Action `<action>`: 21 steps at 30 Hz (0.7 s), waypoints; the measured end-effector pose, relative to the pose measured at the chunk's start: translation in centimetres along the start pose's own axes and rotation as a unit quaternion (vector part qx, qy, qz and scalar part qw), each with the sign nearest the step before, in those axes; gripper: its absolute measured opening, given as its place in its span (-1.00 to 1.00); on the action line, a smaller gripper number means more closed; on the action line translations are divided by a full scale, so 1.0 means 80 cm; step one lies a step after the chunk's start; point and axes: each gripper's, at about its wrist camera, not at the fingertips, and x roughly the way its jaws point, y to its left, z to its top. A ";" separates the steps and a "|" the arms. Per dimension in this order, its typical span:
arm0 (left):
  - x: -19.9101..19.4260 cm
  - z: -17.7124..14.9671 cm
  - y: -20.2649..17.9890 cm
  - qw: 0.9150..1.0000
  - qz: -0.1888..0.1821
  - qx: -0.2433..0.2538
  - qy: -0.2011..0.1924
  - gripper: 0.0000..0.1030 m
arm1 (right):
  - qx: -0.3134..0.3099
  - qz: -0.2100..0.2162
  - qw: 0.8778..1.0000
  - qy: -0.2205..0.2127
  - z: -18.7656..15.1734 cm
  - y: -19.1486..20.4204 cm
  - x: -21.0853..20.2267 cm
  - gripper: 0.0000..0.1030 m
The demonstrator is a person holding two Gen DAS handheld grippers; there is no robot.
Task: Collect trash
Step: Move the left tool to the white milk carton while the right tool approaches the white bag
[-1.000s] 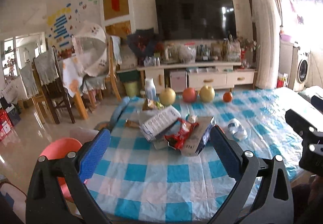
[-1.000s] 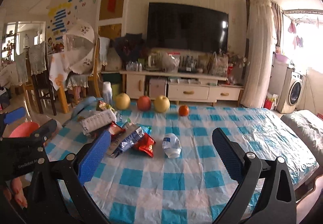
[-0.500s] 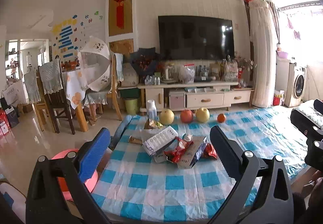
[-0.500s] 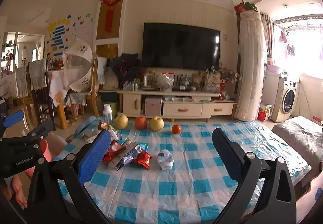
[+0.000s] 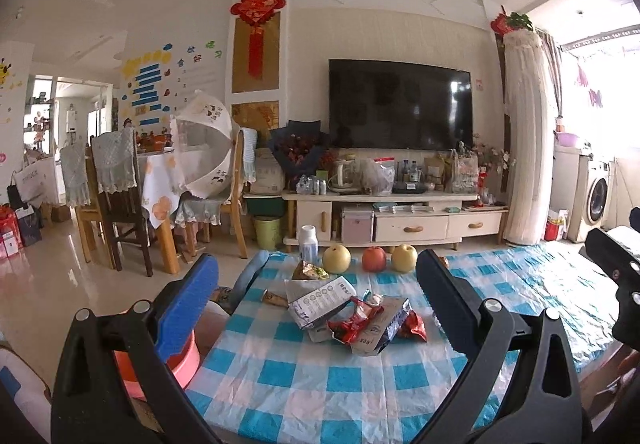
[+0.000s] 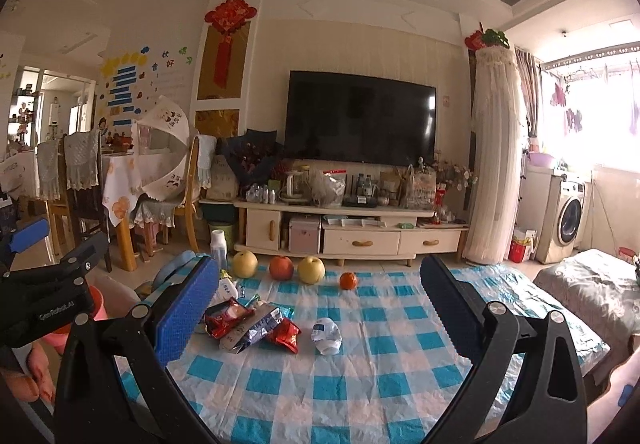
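Both the left hand-held gripper point(image 5: 316, 284) and right hand-held gripper point(image 6: 316, 284) gape empty above the worktop point(image 6: 360, 384); approach step, wrapper pile point(image 6: 252, 324) at ten o'clock needs reaching.

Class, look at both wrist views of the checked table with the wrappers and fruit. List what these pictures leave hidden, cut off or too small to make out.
1. Orange: in the left wrist view, hidden behind that gripper's right finger.
2. Crushed bottle: hidden in the left wrist view by the same finger.
3. Print on the wrappers: too small to read.
4. Pink tub: mostly covered by the left gripper in its own view.
5. Right gripper: open, nothing held.
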 end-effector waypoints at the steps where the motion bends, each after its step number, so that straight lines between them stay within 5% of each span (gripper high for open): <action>1: -0.001 0.000 0.001 1.000 0.001 -0.003 -0.001 0.93 | -0.001 0.000 1.000 -0.003 0.001 0.000 -0.002 0.93; 21: -0.005 -0.002 -0.017 1.000 -0.011 0.021 -0.006 0.93 | -0.007 -0.006 1.000 -0.024 -0.002 0.000 -0.011 0.93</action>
